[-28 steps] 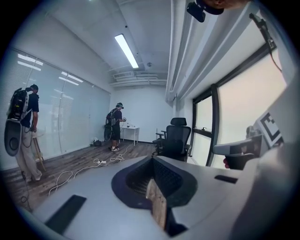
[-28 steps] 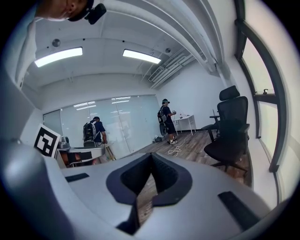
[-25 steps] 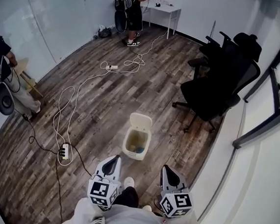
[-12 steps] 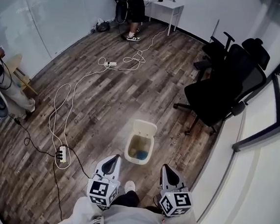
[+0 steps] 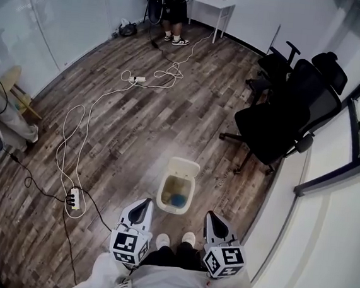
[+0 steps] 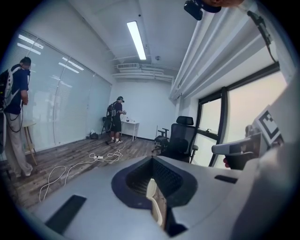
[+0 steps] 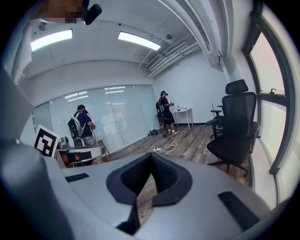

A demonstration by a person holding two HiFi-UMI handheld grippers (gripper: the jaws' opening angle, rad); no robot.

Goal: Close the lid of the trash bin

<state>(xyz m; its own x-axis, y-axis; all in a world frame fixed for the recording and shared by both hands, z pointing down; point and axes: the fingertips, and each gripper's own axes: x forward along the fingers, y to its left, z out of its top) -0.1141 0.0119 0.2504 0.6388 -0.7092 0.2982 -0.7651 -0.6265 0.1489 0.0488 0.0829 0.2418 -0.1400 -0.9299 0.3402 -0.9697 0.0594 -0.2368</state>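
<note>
Twelve o'clock of my feet, on the floor: trash bin (image 5: 176,195) is standing, lid (image 5: 184,167) tipped back open. I am holding left tool (image 5: 141,210) and right tool (image 5: 214,219) pressed together, empty, at its seven and five o'clock, probably readying a push.

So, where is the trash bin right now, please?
In the head view, the cream plastic trash bin stands lid-open just ahead of the person's white shoes, left of the black office chair.

Dark wood-plank floor (image 5: 170,117) — on it an open cream plastic trash bin (image 5: 176,194), looping white cables (image 5: 164,77), a black swivel office chair (image 5: 276,127).
</note>
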